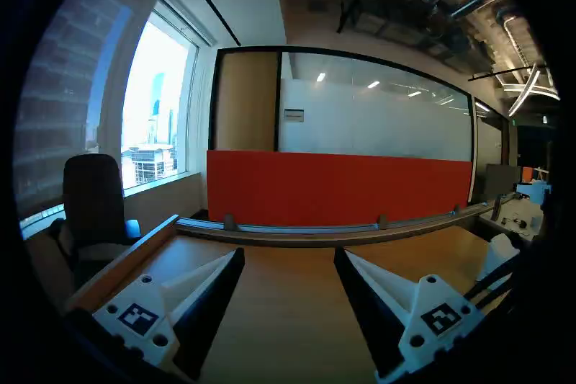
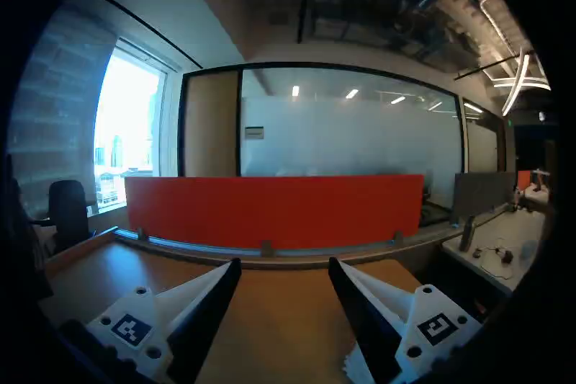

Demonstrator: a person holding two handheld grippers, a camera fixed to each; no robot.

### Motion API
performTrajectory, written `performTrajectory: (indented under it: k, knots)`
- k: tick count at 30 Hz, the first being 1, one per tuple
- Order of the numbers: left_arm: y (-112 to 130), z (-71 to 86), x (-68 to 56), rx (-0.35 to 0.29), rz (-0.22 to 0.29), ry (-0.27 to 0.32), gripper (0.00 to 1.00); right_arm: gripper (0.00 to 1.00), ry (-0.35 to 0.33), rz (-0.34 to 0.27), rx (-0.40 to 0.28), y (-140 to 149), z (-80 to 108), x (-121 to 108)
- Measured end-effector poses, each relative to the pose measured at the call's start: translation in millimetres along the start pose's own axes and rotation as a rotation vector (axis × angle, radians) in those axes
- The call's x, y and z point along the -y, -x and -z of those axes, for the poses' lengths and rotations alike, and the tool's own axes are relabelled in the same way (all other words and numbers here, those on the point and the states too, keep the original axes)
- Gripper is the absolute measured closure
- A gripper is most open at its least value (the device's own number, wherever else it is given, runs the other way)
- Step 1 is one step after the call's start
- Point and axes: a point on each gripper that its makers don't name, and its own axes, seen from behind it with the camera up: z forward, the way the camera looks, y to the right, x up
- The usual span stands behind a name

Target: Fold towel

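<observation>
In the left gripper view my left gripper (image 1: pixel 288 251) is open above a wooden desk (image 1: pixel 288 312), with nothing between its fingers. A white object (image 1: pixel 499 251) with dark cables sits at the desk's right edge; I cannot tell what it is. In the right gripper view my right gripper (image 2: pixel 283 262) is also open and empty above the same kind of wooden desk (image 2: pixel 281 326). A small white scrap (image 2: pixel 353 368), possibly towel cloth, peeks out under the right finger (image 2: pixel 374 312) at the bottom.
A red divider panel (image 1: pixel 338 189) stands along the desk's far edge, with a glass wall behind it. A black office chair (image 1: pixel 92 200) sits at the left by the window (image 1: pixel 155 110). Another desk with cables (image 2: pixel 497 254) lies to the right.
</observation>
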Motion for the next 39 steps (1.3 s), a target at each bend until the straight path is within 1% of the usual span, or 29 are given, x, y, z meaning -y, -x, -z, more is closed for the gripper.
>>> performTrajectory:
  k: [6,12,18,27,33,39]
  knots:
    - [2,-3.2,4.2,-0.019,-0.027,-0.005,0.08,0.07,0.002,0.010,-0.007,-6,0.9,7]
    - [11,-4.6,9.6,-0.048,-0.037,-0.015,0.08,0.06,-0.003,0.016,-0.013,-8,2.9,19]
    - [33,-3.1,14.8,-0.052,-0.037,-0.024,0.08,0.07,-0.004,0.015,-0.010,0,6.4,29]
    - [63,-0.3,19.7,-0.085,-0.035,-0.036,0.08,0.07,0.003,-0.005,-0.003,11,10.3,38]
    - [86,-1.8,25.1,-0.094,-0.028,-0.057,0.08,0.06,0.017,-0.016,0.010,30,12.1,37]
    - [105,-3.4,21.1,-0.104,-0.030,-0.058,0.08,0.07,0.029,-0.014,0.023,48,11.3,35]
